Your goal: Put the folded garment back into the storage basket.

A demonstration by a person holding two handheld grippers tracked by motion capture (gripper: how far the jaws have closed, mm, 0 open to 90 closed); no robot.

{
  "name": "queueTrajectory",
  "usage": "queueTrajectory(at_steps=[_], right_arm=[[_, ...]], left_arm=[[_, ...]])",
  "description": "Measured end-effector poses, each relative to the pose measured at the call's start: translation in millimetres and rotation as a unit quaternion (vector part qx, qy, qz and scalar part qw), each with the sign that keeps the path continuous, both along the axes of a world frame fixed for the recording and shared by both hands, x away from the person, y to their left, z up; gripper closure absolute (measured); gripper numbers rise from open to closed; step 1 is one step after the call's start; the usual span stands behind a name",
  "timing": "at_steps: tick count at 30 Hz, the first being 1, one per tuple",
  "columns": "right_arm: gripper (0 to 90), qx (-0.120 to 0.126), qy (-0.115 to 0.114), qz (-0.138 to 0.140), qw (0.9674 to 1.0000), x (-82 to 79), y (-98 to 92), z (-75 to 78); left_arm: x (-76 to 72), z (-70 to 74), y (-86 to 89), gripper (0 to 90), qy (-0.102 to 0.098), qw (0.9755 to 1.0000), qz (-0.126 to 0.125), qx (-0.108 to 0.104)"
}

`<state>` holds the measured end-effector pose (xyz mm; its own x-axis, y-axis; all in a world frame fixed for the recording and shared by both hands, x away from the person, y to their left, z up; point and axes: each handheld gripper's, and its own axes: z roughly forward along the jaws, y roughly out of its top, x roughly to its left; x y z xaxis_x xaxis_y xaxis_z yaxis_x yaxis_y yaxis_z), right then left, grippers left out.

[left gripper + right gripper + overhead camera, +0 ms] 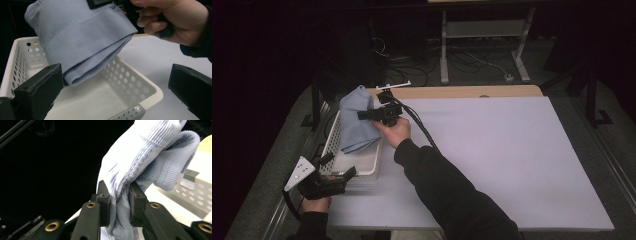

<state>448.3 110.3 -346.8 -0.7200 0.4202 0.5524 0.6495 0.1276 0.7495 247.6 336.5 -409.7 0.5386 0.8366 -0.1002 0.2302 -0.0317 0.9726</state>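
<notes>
White table; ribbed, pale-blue folded cloth (357, 120)

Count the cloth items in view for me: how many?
1: a light blue knit cloth, pinched in the right gripper and hanging over the white perforated basket. The cloth hides part of the basket floor, so something could lie underneath.

Cloth (358, 118) hangs over the basket (371, 169), at the table's (512, 160) left
</notes>
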Motion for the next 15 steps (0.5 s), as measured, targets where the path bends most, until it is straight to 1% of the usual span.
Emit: queueTrajectory(at_steps=[9, 12, 13, 15], right_arm=[[73.2, -0.009, 0.013, 0.006, 0.9998, -6.6, 14.3, -14.5], [73.1, -0.009, 0.014, 0.004, 0.9999, -8.0, 17.3, -16.8], [73.1, -0.012, 0.018, 0.003, 0.9998, -9.9, 20.5, -18.1], [72.8, -0.019, 0.012, 0.002, 0.9997, -12.0, 23.8, -19.6]], left_arm=[[-0.3, 0.2, 0.3, 0.0, -0.001, 1.0, 0.0, 0.0], [-0.4, 0.2, 0.6, 0.0, -0.001, 1.0, 0.0, 0.0], [-0.6, 0.3, 0.7, 0.0, -0.001, 1.0, 0.001, -0.001], [-0.7, 0.2, 0.8, 0.0, -0.001, 1.0, 0.001, -0.001]])
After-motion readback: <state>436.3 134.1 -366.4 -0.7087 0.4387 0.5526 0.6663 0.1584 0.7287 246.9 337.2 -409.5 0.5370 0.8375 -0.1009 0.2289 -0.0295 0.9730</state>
